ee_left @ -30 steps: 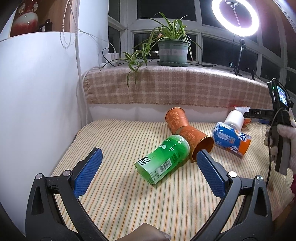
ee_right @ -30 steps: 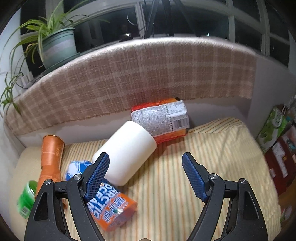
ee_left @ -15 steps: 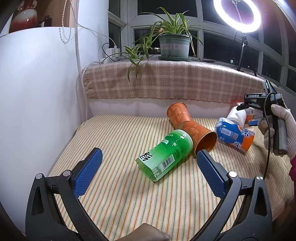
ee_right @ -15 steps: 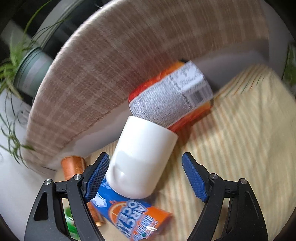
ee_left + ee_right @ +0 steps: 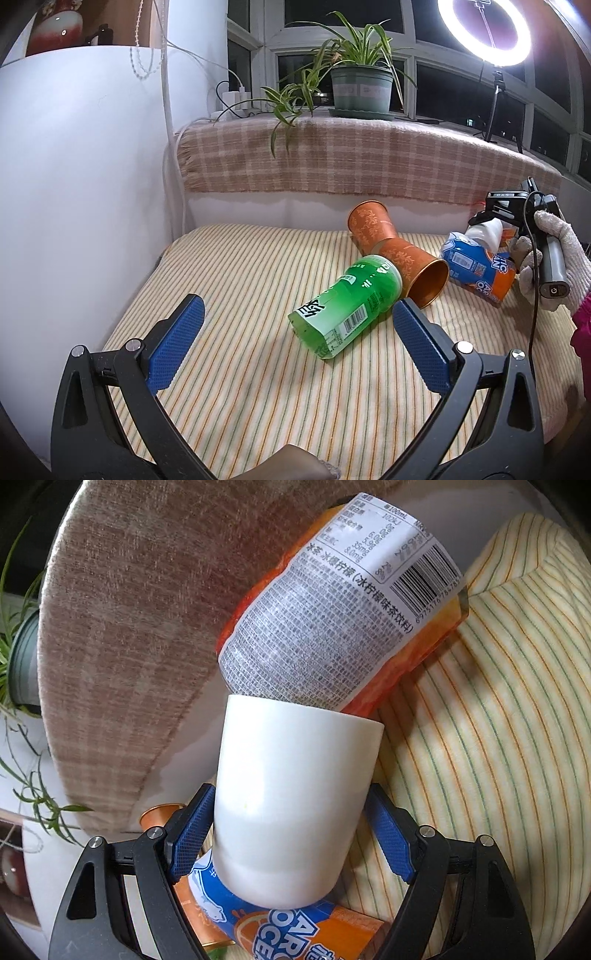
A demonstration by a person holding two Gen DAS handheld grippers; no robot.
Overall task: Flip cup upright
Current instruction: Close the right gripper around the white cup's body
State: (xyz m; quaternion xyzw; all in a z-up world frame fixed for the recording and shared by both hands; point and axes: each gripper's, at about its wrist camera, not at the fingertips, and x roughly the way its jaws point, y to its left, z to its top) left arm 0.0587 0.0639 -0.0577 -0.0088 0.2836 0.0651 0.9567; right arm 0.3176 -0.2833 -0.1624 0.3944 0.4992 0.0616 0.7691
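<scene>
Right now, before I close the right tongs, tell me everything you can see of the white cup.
The plain white cup looks smooth, matte and opaque, with no handle or print in view. It lies on its side, rounded base toward the right wrist camera. Its far rim meets the orange labelled bottle, and its base rests over the blue-and-orange carton. The right tongs straddle its lower body, blue pads close on both sides; contact is unclear. In the left wrist view only a white sliver shows.
</scene>
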